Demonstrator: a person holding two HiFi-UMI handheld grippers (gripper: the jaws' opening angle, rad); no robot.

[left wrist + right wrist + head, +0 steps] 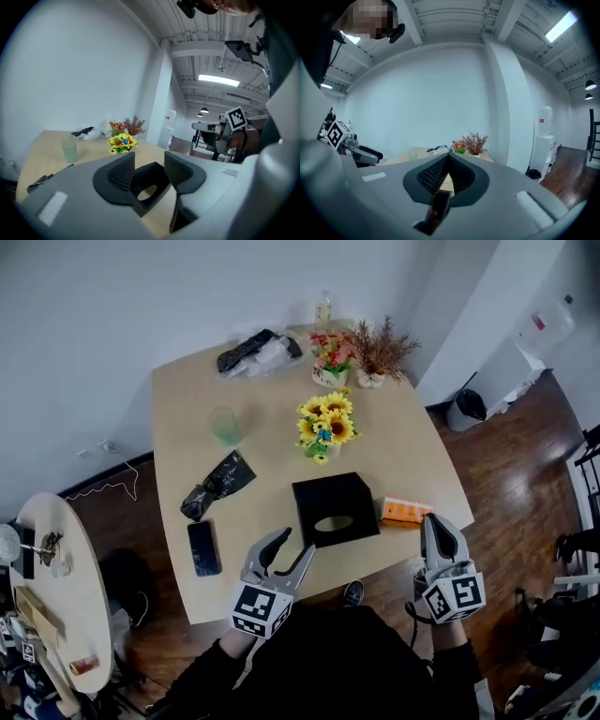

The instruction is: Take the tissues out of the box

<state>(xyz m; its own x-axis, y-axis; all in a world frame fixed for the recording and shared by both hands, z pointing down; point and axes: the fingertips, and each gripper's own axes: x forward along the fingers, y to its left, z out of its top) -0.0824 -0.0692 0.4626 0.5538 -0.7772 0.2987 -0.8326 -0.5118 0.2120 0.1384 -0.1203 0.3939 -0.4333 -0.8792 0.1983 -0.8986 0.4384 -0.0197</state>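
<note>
A black tissue box (333,509) with an oval slot on top stands near the table's front edge; I see no tissue sticking out of the slot. My left gripper (295,542) hangs open just in front and to the left of the box, with nothing between its fingers. In the left gripper view the box (151,183) shows just past the open left gripper (149,165). My right gripper (433,521) is shut and empty at the table's front right corner, beside an orange pack (406,511). In its own view the right gripper (449,158) has its jaws pressed together.
Sunflowers (325,426) stand behind the box, with a pink flower pot (330,357) and a dried plant (380,352) at the far edge. A green cup (225,425), a black bag (217,486) and a phone (203,547) lie to the left. A round side table (66,587) stands far left.
</note>
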